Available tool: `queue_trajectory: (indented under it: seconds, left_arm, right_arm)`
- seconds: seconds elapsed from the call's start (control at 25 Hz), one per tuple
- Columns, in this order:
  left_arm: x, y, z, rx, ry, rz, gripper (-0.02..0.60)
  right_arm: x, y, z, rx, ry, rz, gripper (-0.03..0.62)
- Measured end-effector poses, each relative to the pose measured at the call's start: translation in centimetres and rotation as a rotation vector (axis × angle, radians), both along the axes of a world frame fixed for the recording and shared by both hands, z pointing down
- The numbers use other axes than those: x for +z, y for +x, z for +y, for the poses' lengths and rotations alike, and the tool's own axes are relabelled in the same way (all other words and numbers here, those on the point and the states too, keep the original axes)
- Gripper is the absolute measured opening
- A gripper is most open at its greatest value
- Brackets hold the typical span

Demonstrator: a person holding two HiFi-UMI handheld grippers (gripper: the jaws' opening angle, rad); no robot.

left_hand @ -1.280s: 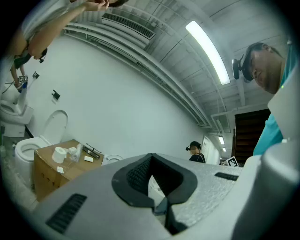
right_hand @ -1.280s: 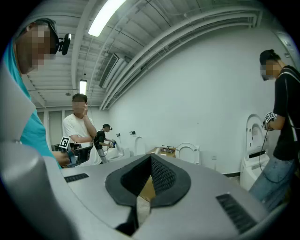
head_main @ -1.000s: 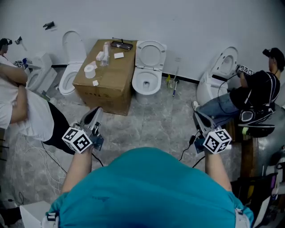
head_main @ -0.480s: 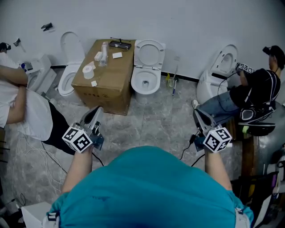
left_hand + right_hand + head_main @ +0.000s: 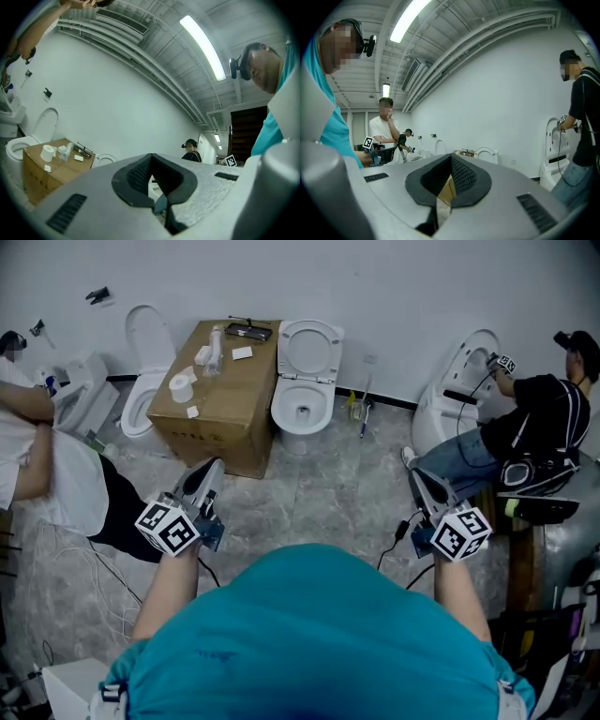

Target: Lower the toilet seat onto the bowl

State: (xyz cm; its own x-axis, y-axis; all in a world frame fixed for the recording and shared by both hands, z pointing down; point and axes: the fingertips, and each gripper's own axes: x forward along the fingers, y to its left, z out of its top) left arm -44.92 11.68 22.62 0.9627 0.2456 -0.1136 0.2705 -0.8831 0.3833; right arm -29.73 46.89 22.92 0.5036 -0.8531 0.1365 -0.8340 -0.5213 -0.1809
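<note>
Seat (image 5: pixel 311 345) stands upright against the wall (image 5: pixel 403 296), above its bowl (image 5: pixel 300 411) and just beside a box (image 5: pixel 220 404). It is well ahead of both grippers and apart from them. It lies between their lines, and looks slightly nearer the left gripper (image 5: pixel 212 469) than the right gripper (image 5: pixel 415 476). Both grippers are closed with nothing in them. Head view shows the bowl. Both gripper views show only the seat's top arc beyond the jaws.
</note>
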Motion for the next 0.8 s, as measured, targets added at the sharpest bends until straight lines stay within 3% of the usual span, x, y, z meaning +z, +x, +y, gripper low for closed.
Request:
queue_trajectory:
  seconds: [0.52, 0.68, 0.8]
  left_arm:
    - [-0.6, 2.3, 9.5, 0.005, 0.01, 0.022, -0.005]
    - [0.0, 1.6, 12.6, 0.013, 0.004, -0.015, -0.005]
    - [-0.4, 3.1, 13.6, 0.026, 0.012, -0.012, -0.005]
  right_arm:
    - [-0.5, 1.2, 8.3, -0.044, -0.002, 0.033, -0.009]
    - [0.5, 0.6, 11.0, -0.046, -0.002, 0.002, -0.009]
    - [0.2, 1.8, 11.3, -0.059, -0.003, 0.016, -0.009]
